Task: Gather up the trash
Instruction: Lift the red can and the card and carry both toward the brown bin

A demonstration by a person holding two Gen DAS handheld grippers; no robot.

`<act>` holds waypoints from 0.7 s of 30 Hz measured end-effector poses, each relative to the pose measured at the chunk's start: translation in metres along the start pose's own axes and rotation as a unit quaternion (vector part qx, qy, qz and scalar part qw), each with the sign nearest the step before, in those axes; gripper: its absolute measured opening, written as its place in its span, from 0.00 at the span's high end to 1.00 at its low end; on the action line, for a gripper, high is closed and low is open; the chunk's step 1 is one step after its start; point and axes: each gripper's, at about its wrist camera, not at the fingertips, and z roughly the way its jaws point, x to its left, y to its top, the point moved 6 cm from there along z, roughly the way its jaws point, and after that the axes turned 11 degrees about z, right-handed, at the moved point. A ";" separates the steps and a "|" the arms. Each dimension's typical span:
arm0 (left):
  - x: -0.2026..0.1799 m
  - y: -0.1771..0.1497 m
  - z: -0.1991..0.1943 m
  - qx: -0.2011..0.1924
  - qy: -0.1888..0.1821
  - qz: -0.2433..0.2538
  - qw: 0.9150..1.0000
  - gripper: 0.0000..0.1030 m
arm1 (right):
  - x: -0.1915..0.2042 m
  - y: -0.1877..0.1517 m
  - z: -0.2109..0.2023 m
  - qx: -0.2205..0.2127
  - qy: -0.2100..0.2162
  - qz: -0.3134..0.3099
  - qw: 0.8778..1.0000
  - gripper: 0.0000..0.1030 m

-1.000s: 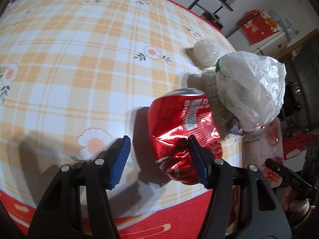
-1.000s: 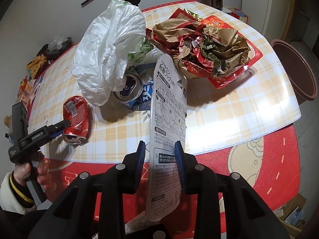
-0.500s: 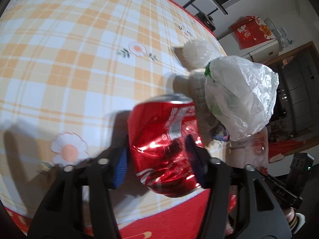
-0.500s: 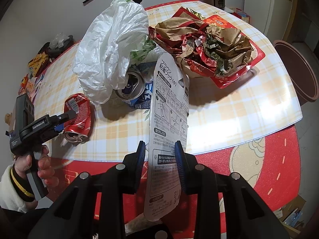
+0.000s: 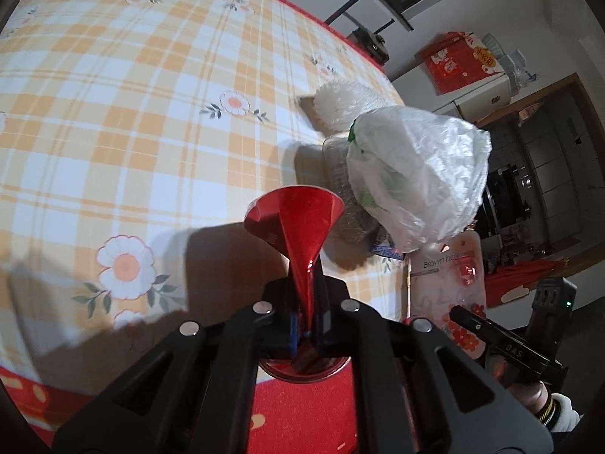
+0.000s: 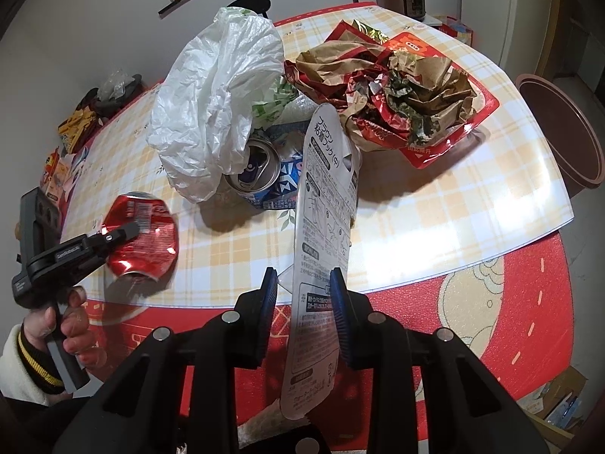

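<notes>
Left tongs have just closed, clamped on crushed red can above near-left desk edge; right tongs grip printed card, right of can.

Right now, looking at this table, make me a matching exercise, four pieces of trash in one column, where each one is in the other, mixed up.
Things:
1. red can
2. printed card
3. blue can
4. white plastic bag

Places:
A. slumped over the blue can
B. squeezed flat in the left gripper
C. lying open-topped on the tablecloth
D. between the right gripper pads

Pairs: 1-B, 2-D, 3-C, 4-A
</notes>
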 end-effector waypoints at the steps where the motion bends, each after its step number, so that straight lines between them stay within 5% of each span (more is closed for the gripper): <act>1: -0.001 -0.001 -0.006 -0.006 0.003 0.003 1.000 0.91 | 0.001 0.000 -0.001 -0.001 0.001 -0.001 1.000 0.72; 21: -0.033 0.006 -0.067 -0.067 0.013 0.074 0.995 0.91 | 0.021 -0.003 -0.030 -0.039 0.048 -0.029 0.998 0.76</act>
